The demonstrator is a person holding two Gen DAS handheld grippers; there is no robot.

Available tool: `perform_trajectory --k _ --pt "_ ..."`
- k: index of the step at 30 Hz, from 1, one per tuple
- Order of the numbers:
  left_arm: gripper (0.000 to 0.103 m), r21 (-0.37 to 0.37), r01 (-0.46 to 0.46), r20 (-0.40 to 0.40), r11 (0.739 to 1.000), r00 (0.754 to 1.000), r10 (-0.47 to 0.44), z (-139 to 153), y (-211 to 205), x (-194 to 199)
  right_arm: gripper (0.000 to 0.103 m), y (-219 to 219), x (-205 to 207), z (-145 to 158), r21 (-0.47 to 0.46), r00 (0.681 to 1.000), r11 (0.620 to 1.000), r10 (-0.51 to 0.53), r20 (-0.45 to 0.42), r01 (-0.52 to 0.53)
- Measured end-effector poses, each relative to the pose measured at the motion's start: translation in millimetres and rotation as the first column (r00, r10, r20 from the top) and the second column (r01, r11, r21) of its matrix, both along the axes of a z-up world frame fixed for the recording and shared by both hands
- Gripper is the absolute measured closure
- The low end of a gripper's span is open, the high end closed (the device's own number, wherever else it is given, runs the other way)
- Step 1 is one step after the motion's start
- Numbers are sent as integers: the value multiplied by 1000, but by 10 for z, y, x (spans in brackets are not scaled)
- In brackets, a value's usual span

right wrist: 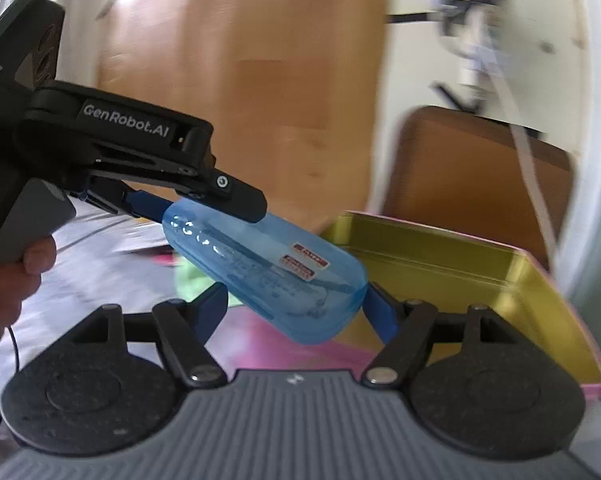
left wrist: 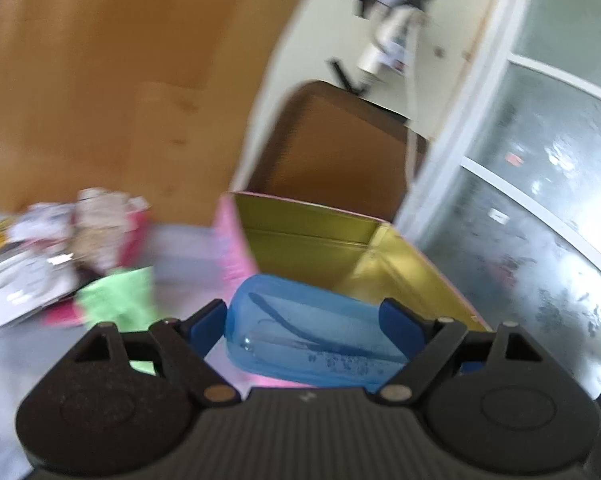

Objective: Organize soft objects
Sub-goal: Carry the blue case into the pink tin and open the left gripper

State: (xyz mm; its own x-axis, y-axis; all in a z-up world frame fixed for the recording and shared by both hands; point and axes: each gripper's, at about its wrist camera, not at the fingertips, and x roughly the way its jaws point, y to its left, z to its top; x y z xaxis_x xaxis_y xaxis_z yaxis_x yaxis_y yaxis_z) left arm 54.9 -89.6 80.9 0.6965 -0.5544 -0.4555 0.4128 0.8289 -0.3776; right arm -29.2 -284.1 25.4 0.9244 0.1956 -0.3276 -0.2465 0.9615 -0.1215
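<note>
I hold a translucent blue case [left wrist: 316,332] in my left gripper [left wrist: 306,320], its 2 blue fingers [left wrist: 206,322] pressed against the case's sides, so the claw is clamped on it. Through the plastic I can make out a dark, slender shape inside, and there is printed text on its underside, too blurred to read. From my right wrist view the same blue case [right wrist: 268,268] sticks out of the left gripper [right wrist: 188,208] at a downward slant, with 2 small red-and-white labels [right wrist: 308,264] on its upper face.

My right gripper [right wrist: 300,312] has its fingers spread, 1 on each side of the case's rounded far end. The right finger [right wrist: 380,312] sits just beside that end; whether either finger actually touches the plastic I cannot tell. My left hand [right wrist: 8,284] shows at the edge of that view, wrapped around the handle.

Just beyond the case stands an open tin [right wrist: 540,292], yellow-gold inside and pink outside, and the case hangs over its near-left corner. To the left, on the pale surface, lie a green cloth [left wrist: 120,296] and a blurred heap of pink and patterned soft things [left wrist: 96,228]. A brown chair [left wrist: 332,140] stands behind the tin.
</note>
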Motion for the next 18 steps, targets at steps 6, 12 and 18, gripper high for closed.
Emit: perform_trajectory --k 6,12,18 --pt "17 28 98 5 995 995 -98 2 -790 273 27 -502 148 -154 30 994 994 -108 -33 109" --pt "17 31 102 -35 994 994 -101 -212 -1197 472 28 -790 250 -268 68 984 983 -165 -71 170" --pt "13 154 76 -20 985 997 -74 -358 -1473 548 27 -929 364 -340 61 950 949 -305 -63 308"
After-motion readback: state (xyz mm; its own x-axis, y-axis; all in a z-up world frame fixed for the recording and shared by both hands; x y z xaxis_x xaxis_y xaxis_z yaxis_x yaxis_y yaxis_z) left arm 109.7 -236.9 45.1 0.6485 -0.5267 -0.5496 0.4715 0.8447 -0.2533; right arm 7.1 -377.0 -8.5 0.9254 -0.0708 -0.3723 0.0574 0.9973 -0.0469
